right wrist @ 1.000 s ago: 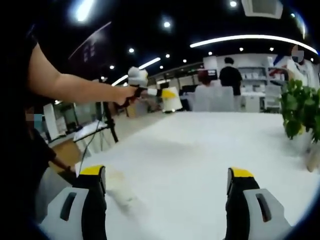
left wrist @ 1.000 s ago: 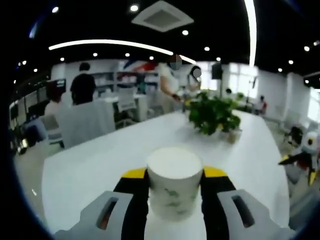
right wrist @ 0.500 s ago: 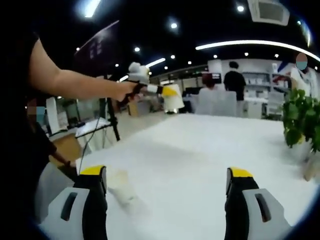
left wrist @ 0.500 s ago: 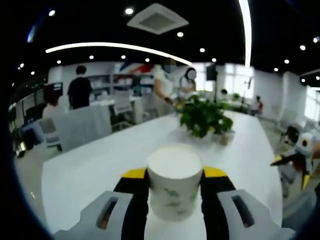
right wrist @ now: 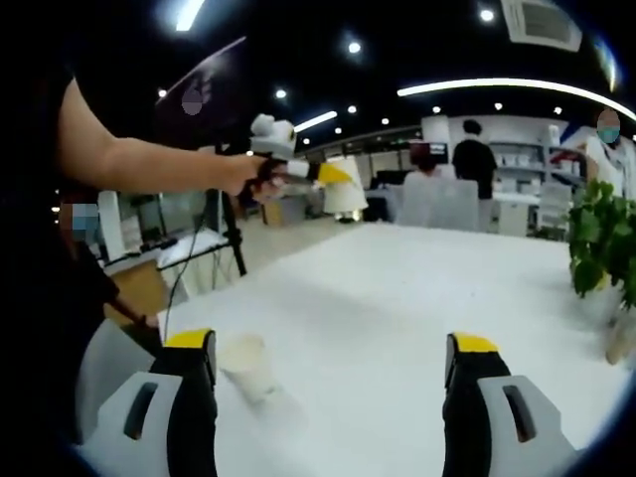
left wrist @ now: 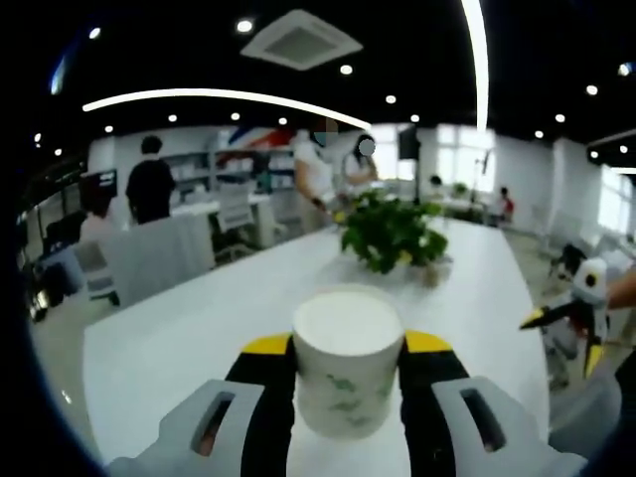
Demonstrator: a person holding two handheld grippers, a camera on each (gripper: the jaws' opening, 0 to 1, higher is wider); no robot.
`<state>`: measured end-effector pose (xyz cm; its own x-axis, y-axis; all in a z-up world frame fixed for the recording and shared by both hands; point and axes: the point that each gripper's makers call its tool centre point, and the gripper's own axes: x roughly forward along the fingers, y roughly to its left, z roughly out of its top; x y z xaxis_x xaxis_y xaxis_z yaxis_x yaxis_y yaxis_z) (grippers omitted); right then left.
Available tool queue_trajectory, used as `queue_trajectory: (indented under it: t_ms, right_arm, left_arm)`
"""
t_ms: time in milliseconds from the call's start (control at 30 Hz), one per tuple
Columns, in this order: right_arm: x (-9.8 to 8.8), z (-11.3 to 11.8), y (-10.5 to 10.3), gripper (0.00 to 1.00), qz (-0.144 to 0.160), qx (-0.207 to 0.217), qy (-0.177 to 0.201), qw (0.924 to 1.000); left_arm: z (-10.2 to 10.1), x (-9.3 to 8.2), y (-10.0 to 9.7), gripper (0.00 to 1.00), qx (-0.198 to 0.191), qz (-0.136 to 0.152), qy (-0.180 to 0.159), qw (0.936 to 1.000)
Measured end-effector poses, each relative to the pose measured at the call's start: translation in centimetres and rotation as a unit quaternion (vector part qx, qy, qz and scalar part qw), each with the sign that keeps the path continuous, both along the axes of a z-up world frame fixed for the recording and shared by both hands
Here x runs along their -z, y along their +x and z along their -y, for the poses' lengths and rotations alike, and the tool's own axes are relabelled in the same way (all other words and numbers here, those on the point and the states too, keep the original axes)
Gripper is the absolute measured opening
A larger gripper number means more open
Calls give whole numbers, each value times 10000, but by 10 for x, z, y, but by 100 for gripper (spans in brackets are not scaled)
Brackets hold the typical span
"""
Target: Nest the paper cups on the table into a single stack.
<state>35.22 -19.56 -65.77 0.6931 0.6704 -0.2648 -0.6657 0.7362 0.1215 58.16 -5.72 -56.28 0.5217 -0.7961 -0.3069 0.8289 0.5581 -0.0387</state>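
A white paper cup point(left wrist: 347, 363) with a faint green print sits upright between the yellow-tipped jaws of my left gripper point(left wrist: 348, 350), held above the white table point(left wrist: 199, 328). In the right gripper view that same left gripper point(right wrist: 316, 175) hangs in the air at the end of a person's arm, the cup point(right wrist: 346, 195) in it. My right gripper point(right wrist: 330, 350) stands open, low over the table point(right wrist: 397, 298). A second paper cup point(right wrist: 248, 366) lies on its side on the table just inside the right gripper's left jaw. The right gripper point(left wrist: 568, 316) also enters the left gripper view from the right.
A potted green plant point(left wrist: 390, 231) stands mid-table, and the plant point(right wrist: 604, 238) shows at the right edge of the right gripper view. Office chairs point(left wrist: 159, 256) line the far table edge. People stand in the background point(left wrist: 149, 179).
Both cameras have shifted slightly. The lying cup now shows more clearly by the right gripper's left jaw. The left gripper still holds its cup.
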Motion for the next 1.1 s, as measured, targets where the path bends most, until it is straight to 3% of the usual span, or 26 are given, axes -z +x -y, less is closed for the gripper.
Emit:
queue_trajectory:
  t_ms: [100,533,1100]
  right_arm:
    - [-4,-1,2,100,84,12,-44,10000]
    - [-3,0,-1,100,182,-108,-299,9993]
    - [-4,-2,-8,100,210,-104,-238,9994]
  left_arm:
    - [0,-3,-3,40,27,21,7,10000]
    - [8,-5,-37,40,223,36,38,9997]
    - [14,-12,-92,40,390,197,-21,9990]
